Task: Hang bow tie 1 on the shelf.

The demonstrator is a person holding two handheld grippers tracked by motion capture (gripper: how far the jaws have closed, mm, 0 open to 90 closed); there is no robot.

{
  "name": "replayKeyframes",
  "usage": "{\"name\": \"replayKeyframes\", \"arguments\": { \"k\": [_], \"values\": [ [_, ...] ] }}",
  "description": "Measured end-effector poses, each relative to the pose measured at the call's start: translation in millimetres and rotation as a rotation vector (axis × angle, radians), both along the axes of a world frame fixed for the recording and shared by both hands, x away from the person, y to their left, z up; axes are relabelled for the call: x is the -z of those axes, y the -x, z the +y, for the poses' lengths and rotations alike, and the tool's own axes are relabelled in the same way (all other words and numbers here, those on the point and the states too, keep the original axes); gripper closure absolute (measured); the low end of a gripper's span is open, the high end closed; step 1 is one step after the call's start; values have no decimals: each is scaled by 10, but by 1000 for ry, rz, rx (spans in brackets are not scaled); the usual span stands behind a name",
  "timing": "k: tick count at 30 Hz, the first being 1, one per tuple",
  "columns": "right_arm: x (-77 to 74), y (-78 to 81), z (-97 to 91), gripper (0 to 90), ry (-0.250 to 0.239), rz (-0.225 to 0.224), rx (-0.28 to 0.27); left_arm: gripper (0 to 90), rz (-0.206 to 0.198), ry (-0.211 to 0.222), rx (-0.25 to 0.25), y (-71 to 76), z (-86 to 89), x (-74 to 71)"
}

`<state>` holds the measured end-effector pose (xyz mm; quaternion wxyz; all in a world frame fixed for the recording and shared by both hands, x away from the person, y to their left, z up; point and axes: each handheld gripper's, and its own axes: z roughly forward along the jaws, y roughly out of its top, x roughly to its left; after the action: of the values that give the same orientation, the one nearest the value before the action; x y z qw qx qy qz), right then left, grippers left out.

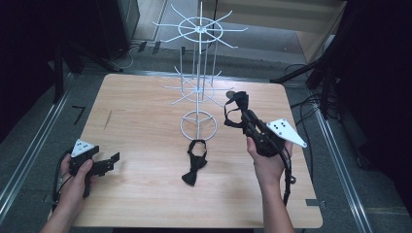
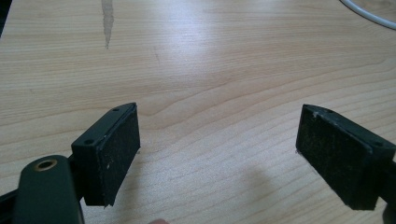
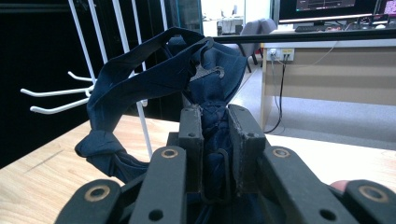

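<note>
1 bow tie (image 1: pixel 236 110) clamped in right gripper (image 1: pixel 243 116), held near rack (image 1: pixel 199 77), not hung yet; 2nd tie (image 1: pixel 194 162) left on table (image 1: pixel 136 145). Left gripper (image 2: pixel 219 154) open, empty.

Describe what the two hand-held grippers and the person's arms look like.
Both are black, with a grey three-cornered plate on top marked with small dark dots. The left hand-held gripper has two flat rectangular jaws faced with rough black pads and screw holes along the edges. The right hand-held gripper shows brass-ringed pivots on black linkage bars. A black cable trails from it. The forearms are bare, no sleeves.
</note>
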<state>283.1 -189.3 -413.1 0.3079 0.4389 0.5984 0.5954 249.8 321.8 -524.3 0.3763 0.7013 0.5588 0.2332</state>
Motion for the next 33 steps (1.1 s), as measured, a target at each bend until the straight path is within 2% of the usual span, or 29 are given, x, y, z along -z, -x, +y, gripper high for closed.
{"name": "replayKeyframes", "arguments": {
  "k": [11,15,20,28,31,33],
  "values": [
    [51,-103,148,776,-16,18,-11,143,-9,5,0,38,15,-1],
    [68,-150,175,776,-56,32,-17,143,-8,3,-4,48,9,-1],
    [109,-210,249,775,-43,41,-14,143,-15,-11,10,75,-21,-1],
    [209,-287,313,766,-33,78,-10,143,-18,14,0,88,11,-4],
    [214,-287,316,769,-66,83,-23,143,-18,11,3,88,8,-5],
    [186,-270,318,768,-58,74,-28,143,-20,12,2,89,9,-5]
  ]
}}
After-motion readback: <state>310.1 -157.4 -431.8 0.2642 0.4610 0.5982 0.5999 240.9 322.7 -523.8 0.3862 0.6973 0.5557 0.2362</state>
